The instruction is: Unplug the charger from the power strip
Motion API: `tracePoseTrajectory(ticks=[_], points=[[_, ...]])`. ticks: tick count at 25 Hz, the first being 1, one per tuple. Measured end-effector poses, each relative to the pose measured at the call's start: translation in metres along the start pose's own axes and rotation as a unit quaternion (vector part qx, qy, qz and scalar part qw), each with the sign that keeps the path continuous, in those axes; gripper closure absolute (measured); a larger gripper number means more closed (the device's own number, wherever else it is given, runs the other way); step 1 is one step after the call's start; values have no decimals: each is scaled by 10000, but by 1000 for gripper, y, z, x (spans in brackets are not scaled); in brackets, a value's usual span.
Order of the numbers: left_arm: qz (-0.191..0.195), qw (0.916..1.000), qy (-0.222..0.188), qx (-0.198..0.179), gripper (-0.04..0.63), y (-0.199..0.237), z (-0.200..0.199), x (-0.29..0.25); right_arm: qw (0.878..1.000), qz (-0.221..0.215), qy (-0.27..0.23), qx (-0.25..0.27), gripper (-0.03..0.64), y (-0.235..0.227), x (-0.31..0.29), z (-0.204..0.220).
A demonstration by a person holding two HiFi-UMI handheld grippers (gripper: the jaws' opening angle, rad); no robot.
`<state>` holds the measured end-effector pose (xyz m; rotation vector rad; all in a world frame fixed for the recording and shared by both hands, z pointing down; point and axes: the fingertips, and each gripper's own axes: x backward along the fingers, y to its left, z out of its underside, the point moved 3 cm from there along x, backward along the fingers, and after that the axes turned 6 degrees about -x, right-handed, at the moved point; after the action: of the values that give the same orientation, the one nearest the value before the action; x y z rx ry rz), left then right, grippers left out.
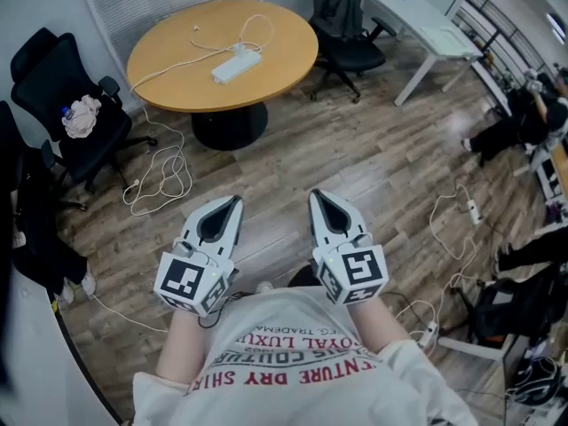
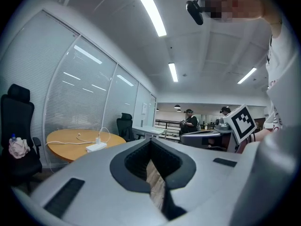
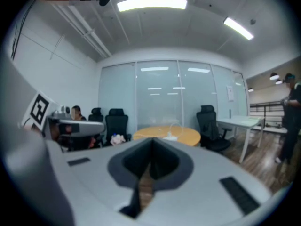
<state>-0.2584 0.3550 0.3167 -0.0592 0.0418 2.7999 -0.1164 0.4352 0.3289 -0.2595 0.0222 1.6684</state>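
A: Entry one. What state are the two grippers in?

B: On the left gripper (image 1: 234, 204), the smooth pale-grey jaw shells lie together. Their dark, finely textured pads meet around a teardrop-shaped hollow, with nothing between them. The right gripper (image 1: 317, 198) reads the same: jaws closed tip to tip and empty. Each carries a cube with black-and-white square markers at its rear. Both are held side by side, low in front of the person's printed shirt.

A: Where are the task items?

B: The power strip (image 1: 236, 64) is a long white plastic bar lying flat on the round tabletop (image 1: 169, 78), well apart from both grippers. The charger (image 2: 98, 140) is a small white block standing upright in the strip. A thin white cable (image 1: 269, 30) loops on the tabletop beside them.

A: What is the tabletop surface like?

B: It is smooth and matte in a light wood tone, with a circular outline, on a dark central pedestal.

A: And the surroundings?

B: The floor (image 1: 355, 149) is grey-brown wood-grain planks. A white cord (image 1: 160, 180) lies in loose coils on it near the pedestal. A black padded office chair (image 1: 53, 74) at the left holds a crumpled pale cloth (image 1: 82, 116).
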Motion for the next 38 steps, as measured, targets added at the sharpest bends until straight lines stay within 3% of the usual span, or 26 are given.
tracePoseTrajectory(ticks=[6,13,20,27,38], points=[[-120,9999,60,81,566,10,8,-29,9999,-26,135,-26,589,-27,-26,5],[-649,9978,150,65,566,38,18,-89,9980,-599,162,94,589,-74,-100,-4],[-1365,9905,123,53,566,79,8,-197,9911,-1244,218,416,589,-152,-197,-40],[-1750,9842,262,96,566,98,1,-304,9811,-1791,355,635,589,-230,-282,-73],[-2108,9753,571,325,566,171,21,-355,9704,-2235,701,588,589,-241,-383,-66]])
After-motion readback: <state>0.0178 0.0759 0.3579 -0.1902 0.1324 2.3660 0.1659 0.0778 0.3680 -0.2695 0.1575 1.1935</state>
